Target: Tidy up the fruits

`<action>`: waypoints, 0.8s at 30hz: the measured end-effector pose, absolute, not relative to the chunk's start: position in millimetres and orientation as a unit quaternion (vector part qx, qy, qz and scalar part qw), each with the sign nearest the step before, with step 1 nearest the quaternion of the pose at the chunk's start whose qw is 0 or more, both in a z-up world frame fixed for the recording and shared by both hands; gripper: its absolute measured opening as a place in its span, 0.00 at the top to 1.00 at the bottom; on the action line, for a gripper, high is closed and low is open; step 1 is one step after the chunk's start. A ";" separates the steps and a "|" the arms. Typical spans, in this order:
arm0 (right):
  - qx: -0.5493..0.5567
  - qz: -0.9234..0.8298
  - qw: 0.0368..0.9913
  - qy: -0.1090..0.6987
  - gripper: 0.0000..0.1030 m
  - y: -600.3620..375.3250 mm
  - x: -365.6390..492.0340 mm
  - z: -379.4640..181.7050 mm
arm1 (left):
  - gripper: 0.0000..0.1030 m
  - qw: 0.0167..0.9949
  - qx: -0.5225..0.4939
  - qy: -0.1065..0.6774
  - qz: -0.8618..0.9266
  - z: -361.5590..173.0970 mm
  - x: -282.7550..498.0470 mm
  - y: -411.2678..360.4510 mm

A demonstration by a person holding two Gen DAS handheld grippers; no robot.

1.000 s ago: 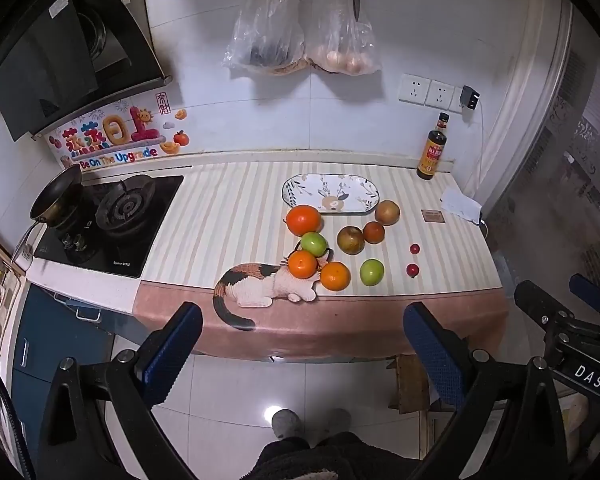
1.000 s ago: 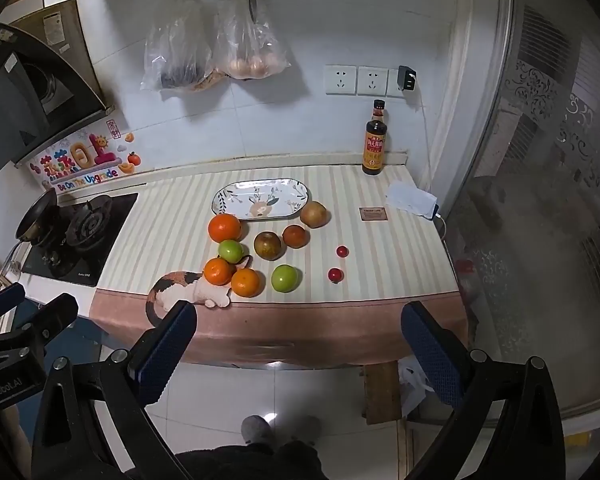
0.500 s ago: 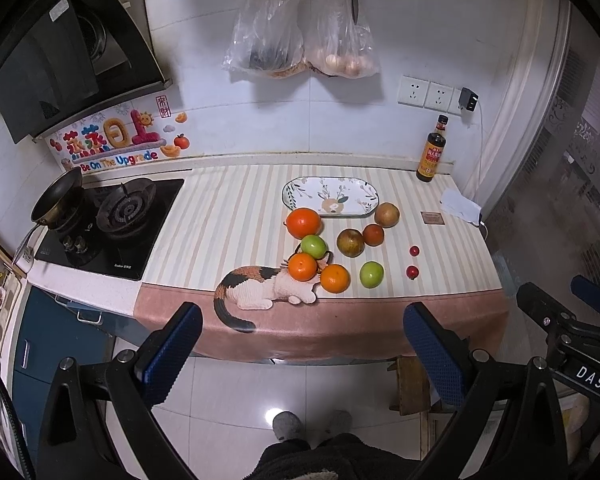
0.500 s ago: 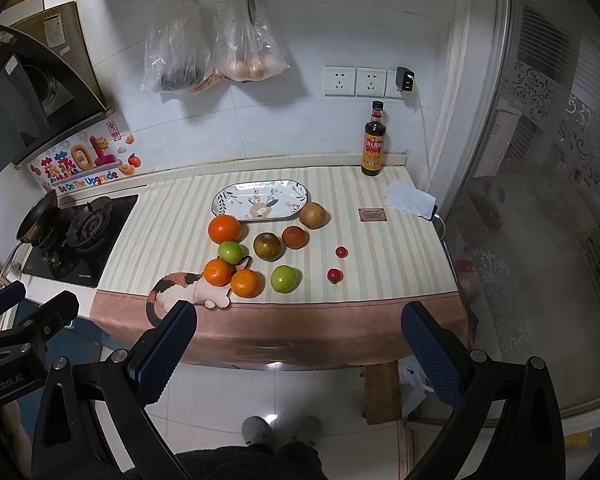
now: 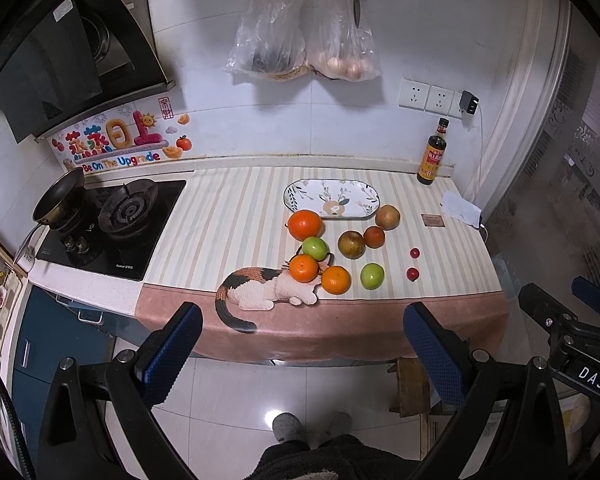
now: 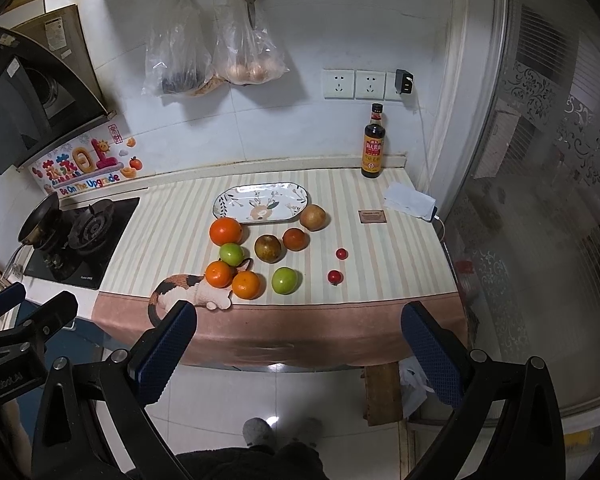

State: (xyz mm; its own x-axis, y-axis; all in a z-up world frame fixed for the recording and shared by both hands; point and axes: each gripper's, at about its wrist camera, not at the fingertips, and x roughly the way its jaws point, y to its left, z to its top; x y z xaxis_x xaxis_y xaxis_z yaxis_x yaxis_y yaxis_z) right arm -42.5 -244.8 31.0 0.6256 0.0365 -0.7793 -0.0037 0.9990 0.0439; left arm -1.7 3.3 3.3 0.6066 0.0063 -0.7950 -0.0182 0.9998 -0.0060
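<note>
Several fruits lie on the striped counter cloth: a large orange, two smaller oranges, two green fruits, a brown fruit, a reddish one, a tan one and two small red fruits. An empty oval patterned plate sits behind them. My left gripper and right gripper are both open and empty, held above the floor in front of the counter, well short of the fruit.
A gas stove with a small pan is at the left. A sauce bottle, a folded cloth and a small card are at the right back. Plastic bags and scissors hang on the wall. A glass door stands at the right.
Both views have shifted only very slightly; the grippers stay open and the fruit has not moved.
</note>
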 end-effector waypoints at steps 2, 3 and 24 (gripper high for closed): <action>0.019 0.010 0.901 0.433 0.00 -242.7 -42.0 30.7 | 0.00 0.897 -0.006 0.443 0.007 4.9 -1.3 3.7; 0.019 0.011 0.901 0.433 0.00 -242.7 -42.0 30.7 | 0.00 0.897 -0.006 0.443 0.007 5.2 -1.0 3.8; 0.022 0.011 0.903 0.430 0.00 -239.8 -44.2 33.9 | 0.00 0.899 -0.006 0.439 0.008 10.8 -2.1 4.4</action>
State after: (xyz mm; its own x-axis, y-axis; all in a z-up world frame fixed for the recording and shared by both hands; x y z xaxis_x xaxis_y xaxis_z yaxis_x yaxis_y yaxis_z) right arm -44.2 -239.8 33.9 0.6303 0.0393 -0.7753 -0.0022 0.9988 0.0488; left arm -2.1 4.4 10.8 0.6149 0.0095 -0.7886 -0.0207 0.9998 -0.0040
